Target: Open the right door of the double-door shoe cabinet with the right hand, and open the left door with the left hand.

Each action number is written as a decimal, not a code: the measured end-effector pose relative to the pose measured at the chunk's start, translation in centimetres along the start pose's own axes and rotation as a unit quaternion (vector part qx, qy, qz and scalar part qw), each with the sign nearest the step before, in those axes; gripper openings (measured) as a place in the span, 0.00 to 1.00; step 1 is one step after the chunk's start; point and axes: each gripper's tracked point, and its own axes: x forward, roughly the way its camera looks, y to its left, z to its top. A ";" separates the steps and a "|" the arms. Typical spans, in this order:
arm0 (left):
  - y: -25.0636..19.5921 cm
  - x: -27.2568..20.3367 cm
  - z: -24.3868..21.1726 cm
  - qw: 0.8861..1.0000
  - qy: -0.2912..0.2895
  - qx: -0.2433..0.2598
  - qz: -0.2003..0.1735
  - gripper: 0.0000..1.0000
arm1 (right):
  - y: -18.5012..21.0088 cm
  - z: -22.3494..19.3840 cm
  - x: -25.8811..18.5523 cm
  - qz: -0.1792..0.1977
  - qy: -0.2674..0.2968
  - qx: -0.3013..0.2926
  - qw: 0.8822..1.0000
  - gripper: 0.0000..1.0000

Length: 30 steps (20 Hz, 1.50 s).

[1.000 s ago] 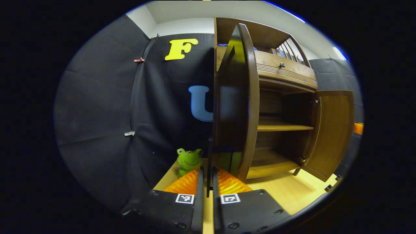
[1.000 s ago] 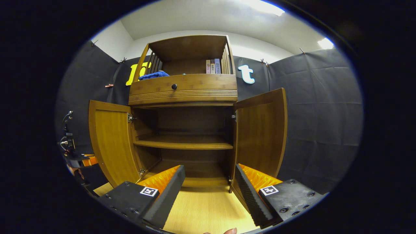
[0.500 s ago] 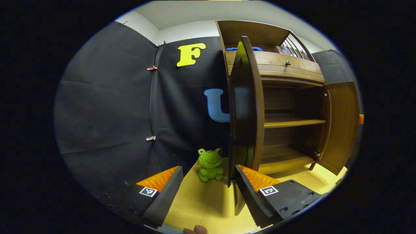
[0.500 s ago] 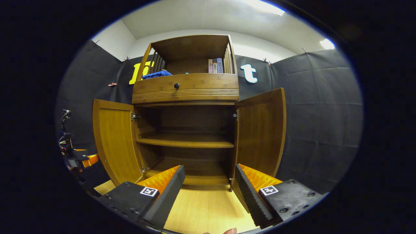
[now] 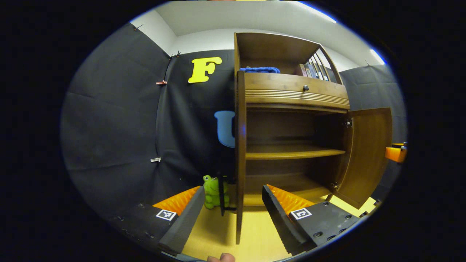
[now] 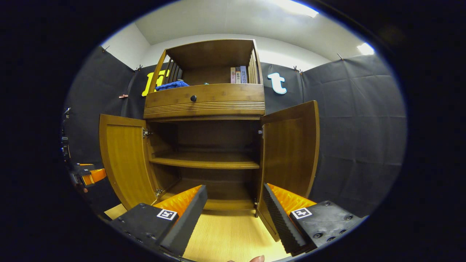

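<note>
Cabinet (image 6: 205, 105) fills frame centre, left door (image 6: 125, 160) and right door (image 6: 291, 153) swung wide, lower shelves bare (blue cloth (image 6: 171, 85) and books (image 6: 238, 74) up top). Left tool (image 5: 229, 207) and right tool (image 6: 233, 209) gape, gripping nothing.

Black cloth walls (image 6: 356, 120), white wall above (image 6: 291, 54), pale wooden floor (image 6: 233, 236), bright ceiling light (image 6: 295, 7).

Left claw (image 5: 230, 213) and right claw (image 6: 233, 214) gape, holding nothing.
</note>
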 end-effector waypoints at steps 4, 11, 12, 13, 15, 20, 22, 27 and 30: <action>-2.3 0.2 1.7 1.000 -0.013 -0.003 -0.005 0.98 | -0.2 0.2 0.9 0.002 -0.001 -0.002 1.000 0.98; -6.2 0.4 2.7 1.000 -0.020 0.010 -0.015 0.98 | 0.1 0.2 2.2 0.005 0.000 -0.007 1.000 0.99; -6.6 0.5 2.9 1.000 -0.021 0.010 -0.014 0.98 | 0.2 0.0 2.4 0.008 0.002 -0.008 1.000 0.99; -7.0 0.5 3.0 1.000 -0.023 0.011 -0.014 0.98 | 0.4 -0.1 2.5 0.010 0.002 -0.010 1.000 0.98; -7.6 0.4 3.2 0.999 -0.026 0.016 -0.008 0.98 | 0.2 -0.1 2.8 0.009 0.000 -0.014 1.000 0.96; -9.3 0.4 3.3 0.999 -0.034 0.026 -0.005 0.99 | 0.1 -0.1 3.5 0.008 -0.002 -0.019 1.000 0.96; -9.9 0.4 3.4 0.999 -0.038 0.026 -0.005 0.99 | 0.0 -0.2 3.5 0.010 -0.003 -0.022 1.000 0.96; -11.3 0.2 3.4 0.999 -0.039 0.028 -0.006 0.99 | 0.8 -0.5 2.7 0.024 0.001 -0.020 1.000 0.99; -12.3 0.2 3.7 0.999 -0.040 0.031 -0.007 0.99 | 1.1 -0.2 2.2 0.036 -0.003 -0.021 0.999 0.98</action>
